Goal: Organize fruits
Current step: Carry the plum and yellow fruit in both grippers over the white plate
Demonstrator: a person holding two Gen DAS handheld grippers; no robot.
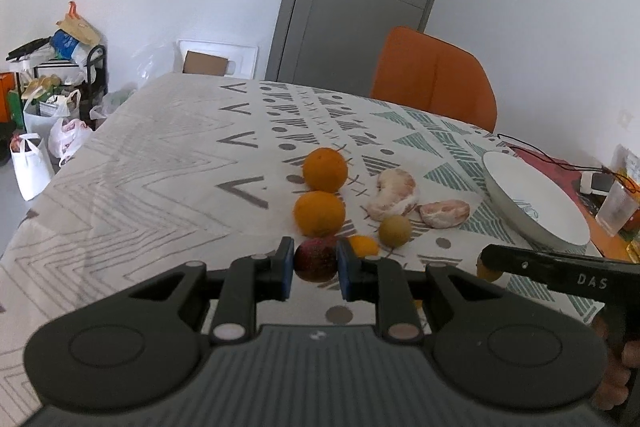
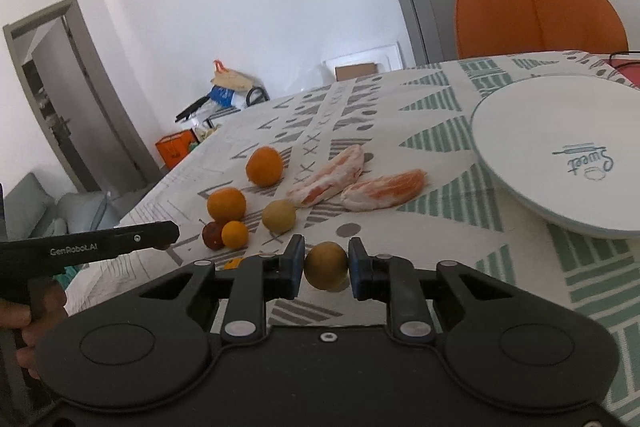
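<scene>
Biggest worry right now is both fruits being round and slick: my left gripper (image 1: 315, 264) is clenched on the dark red fruit (image 1: 315, 259) and my right gripper (image 2: 325, 267) is clamped on a brownish-yellow fruit (image 2: 326, 265), so a loose squeeze could let either roll off. The white plate (image 2: 520, 131) sits at about 2 o'clock (seemingly bare), with oranges and peeled segments (image 2: 384, 189) loose on a patterned tablecloth (image 1: 160, 167), orange chair (image 1: 434, 77) and grey door behind.
</scene>
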